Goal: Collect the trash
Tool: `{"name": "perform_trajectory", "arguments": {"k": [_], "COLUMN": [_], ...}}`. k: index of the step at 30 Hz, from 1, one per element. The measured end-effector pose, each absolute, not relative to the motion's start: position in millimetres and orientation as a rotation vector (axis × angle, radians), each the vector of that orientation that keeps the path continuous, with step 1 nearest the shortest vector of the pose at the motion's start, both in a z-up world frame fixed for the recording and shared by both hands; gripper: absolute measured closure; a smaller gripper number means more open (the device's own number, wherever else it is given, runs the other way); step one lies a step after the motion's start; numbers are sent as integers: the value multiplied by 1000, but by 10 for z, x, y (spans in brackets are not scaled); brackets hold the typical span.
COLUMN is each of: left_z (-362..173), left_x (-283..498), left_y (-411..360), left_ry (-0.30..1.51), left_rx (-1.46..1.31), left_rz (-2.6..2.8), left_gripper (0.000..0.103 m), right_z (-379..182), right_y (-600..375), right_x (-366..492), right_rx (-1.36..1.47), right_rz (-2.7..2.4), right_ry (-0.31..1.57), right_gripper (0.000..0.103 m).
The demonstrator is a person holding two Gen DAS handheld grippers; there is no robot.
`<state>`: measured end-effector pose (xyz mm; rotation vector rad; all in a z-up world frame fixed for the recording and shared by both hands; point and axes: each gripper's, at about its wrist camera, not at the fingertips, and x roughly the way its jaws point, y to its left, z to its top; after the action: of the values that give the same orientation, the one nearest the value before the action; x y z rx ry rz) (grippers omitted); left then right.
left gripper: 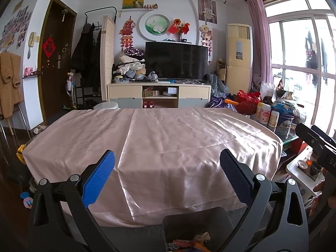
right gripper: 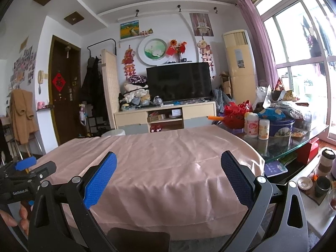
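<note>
A pink satin cloth [left gripper: 168, 147] covers the table in front of me, also filling the right wrist view as the pink cloth [right gripper: 159, 168]. A dark grey bin [left gripper: 197, 229] stands below the table's near edge, holding crumpled paper and orange scraps [left gripper: 189, 242]. My left gripper [left gripper: 167, 168] hovers open above the bin and the cloth's near edge, nothing between its blue pads. My right gripper [right gripper: 168, 170] is open too, held over the cloth. The bin's dark rim [right gripper: 138, 239] shows at the bottom of the right wrist view. Each gripper appears at the other view's edge.
A glass table end [right gripper: 294, 147] at the right is crowded with bottles, a blue tin [right gripper: 281, 127], bags and red decorations [right gripper: 237, 113]. A white side tray [right gripper: 310, 189] holds cups. A TV stand [left gripper: 159, 92], TV and white stool [left gripper: 106, 105] lie beyond.
</note>
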<state>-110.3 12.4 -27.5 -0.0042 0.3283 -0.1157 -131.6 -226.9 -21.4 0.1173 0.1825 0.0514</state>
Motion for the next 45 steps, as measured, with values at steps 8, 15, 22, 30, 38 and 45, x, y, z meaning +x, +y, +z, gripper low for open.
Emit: {"name": "perform_trajectory", "arguments": {"k": [8,15,22,30,38,45], "left_z": [-258,-260,-263,-261,-262,-261], "left_x": [-1113,-1107,-1096,-1084,-1076,-1074], "left_y": [141,198,229,235,236,244], "left_ry": [322,325,331,334,336,337], "left_rx": [-4,-21,-33,-37,-39,-39], "left_rz": [-109,-100,-97,-96,-96,-97], "left_gripper": [8,8,8,8,8,8], "right_z": [-251,-266,-270,-278,-294,-305], "right_y": [-2199,-2161,-2179,-2205,-2234,-2254], "right_x": [-1273,-1256,-1241,-1215,-1188,-1167], "right_rx": [91,80,87,95,105,108], "right_rz": [52,50,46,43,37,37], "right_ry": [204,214,221,230,240,245], "right_gripper": [3,3,3,3,3,3]}}
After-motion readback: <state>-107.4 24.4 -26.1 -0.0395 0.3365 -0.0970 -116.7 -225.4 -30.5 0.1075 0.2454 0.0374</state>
